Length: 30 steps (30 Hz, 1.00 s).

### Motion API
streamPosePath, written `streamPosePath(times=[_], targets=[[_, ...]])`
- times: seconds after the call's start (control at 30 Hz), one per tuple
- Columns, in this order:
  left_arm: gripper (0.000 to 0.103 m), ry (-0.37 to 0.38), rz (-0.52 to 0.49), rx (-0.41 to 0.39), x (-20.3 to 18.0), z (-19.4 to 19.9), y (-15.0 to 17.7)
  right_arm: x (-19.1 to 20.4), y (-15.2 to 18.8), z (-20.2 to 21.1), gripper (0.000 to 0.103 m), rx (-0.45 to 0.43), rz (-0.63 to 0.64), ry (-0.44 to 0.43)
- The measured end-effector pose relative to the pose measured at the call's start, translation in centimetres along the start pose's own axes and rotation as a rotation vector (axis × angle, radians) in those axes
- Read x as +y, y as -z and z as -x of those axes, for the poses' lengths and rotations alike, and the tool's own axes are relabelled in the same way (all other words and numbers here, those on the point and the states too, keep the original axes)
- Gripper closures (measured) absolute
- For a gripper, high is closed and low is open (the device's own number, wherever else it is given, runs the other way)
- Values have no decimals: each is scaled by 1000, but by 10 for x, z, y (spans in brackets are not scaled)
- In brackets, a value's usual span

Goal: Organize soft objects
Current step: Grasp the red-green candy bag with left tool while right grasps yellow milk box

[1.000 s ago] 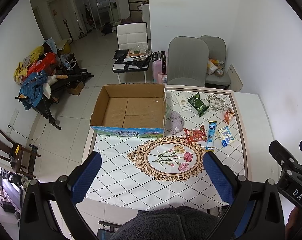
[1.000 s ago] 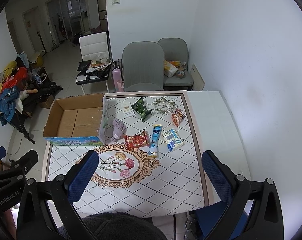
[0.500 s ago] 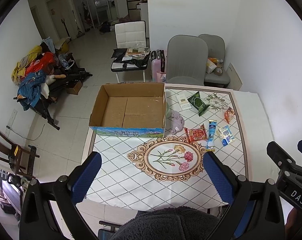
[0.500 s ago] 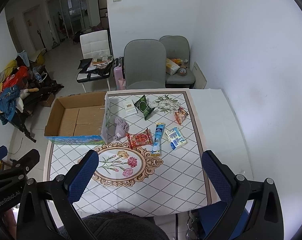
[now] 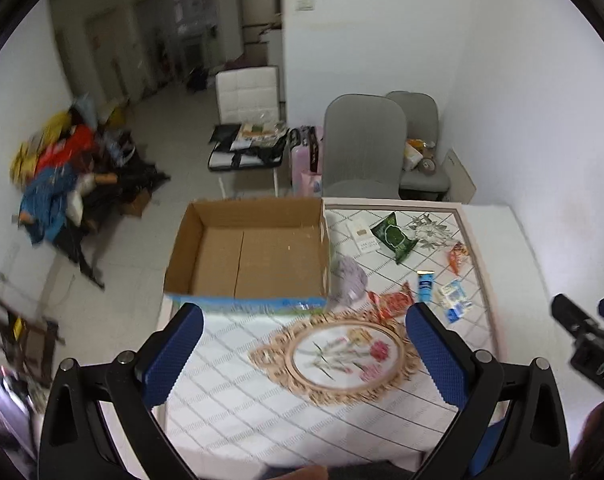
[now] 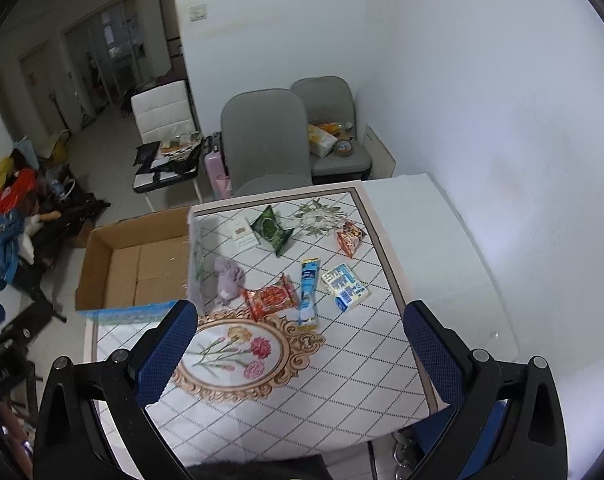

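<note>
At the bottom of each frame the left gripper [image 5: 302, 350] and right gripper [image 6: 299, 350] hang above the table [image 6: 334, 392], jaws spread wide and empty. Mid-frame lie a red snack packet [image 6: 270, 297], a blue tube [image 6: 308, 286] and a blue-white pack [image 6: 346, 286]. A lilac soft cloth [image 6: 227, 276] touches the open cardboard box [image 5: 249, 256], left of centre. Farther up sits a green packet [image 6: 270, 230]

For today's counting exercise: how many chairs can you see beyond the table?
3. One grey chair stands at the table's far edge, a second grey chair sits behind it by the wall holding clutter, and a white chair stands to their left. Others may be hidden.
</note>
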<state>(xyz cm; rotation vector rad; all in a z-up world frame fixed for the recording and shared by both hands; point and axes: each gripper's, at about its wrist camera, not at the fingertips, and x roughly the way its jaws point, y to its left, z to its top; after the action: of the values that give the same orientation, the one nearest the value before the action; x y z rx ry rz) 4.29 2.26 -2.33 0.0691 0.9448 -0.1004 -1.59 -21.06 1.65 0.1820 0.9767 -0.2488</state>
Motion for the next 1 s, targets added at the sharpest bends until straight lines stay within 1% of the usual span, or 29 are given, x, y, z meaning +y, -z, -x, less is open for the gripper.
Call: streamPosePath(times=[0.07, 0.1, 0.13, 0.17, 0.23, 0.27, 0.3, 0.33, 0.37, 0.43, 0.47, 0.5, 0.53, 0.57, 0.6, 0.67, 0.73, 0.77, 0.8, 0.87, 0.93, 1.0], targets=[[0, -21, -69, 19, -8, -29, -3, -14, 1, -23, 0, 48, -42, 1], [0, -9, -78, 33, -11, -40, -5, -20, 0, -34, 0, 69, -59, -3], [0, 12, -80, 70, -15, -57, -6, -30, 0, -49, 0, 106, -82, -3], [0, 39, -79, 126, -21, -78, -7, -38, 1, -63, 0, 147, -106, 0], [1, 95, -93, 201, -37, -110, -6, -60, 3, -98, 0, 224, -161, -15], [4, 117, -107, 257, -48, -131, -6, -71, 4, -115, 0, 257, -188, -22], [11, 134, -110, 289, -58, -145, -6, -83, 5, -139, 0, 296, -213, -44], [12, 164, -122, 332, -72, -167, -6, -92, 4, -159, 0, 322, -225, -67], [12, 188, -130, 367, -82, -182, -5, -99, 2, -179, 0, 347, -226, -88], [17, 192, -146, 451, -106, -217, -4, -107, -2, -217, 0, 390, -200, -120], [18, 204, -147, 489, -118, -236, -3, -111, -6, -245, 0, 430, -171, -124], [18, 201, -170, 514, -133, -255, -2, -113, -10, -267, 0, 456, -146, -131], [18, 197, -194, 523, -142, -265, 1, -114, -13, -284, 0, 475, -122, -140], [18, 189, -260, 549, -162, -286, 5, -117, -15, -308, 0, 504, -93, -145], [18, 175, -304, 561, -170, -297, 9, -119, -17, -326, 0, 533, -69, -146], [18, 148, -458, 591, -200, -328, 21, -120, -19, -355, 0, 563, -32, -151], [18, 155, -567, 658, -217, -356, 38, -122, -21, -385, 0, 592, 15, -153], [18, 159, -600, 714, -223, -372, 48, -124, -20, -399, 0, 610, 26, -156], [18, 141, -631, 749, -228, -388, 57, -124, -20, -408, 0, 623, 29, -166], [18, 116, -676, 778, -234, -407, 67, -125, -18, -425, 0, 646, 33, -182], [18, 98, -705, 784, -239, -422, 72, -126, -16, -434, 0, 660, 37, -194], [18, 71, -715, 756, -241, -431, 72, -123, -13, -443, 0, 679, 45, -206]])
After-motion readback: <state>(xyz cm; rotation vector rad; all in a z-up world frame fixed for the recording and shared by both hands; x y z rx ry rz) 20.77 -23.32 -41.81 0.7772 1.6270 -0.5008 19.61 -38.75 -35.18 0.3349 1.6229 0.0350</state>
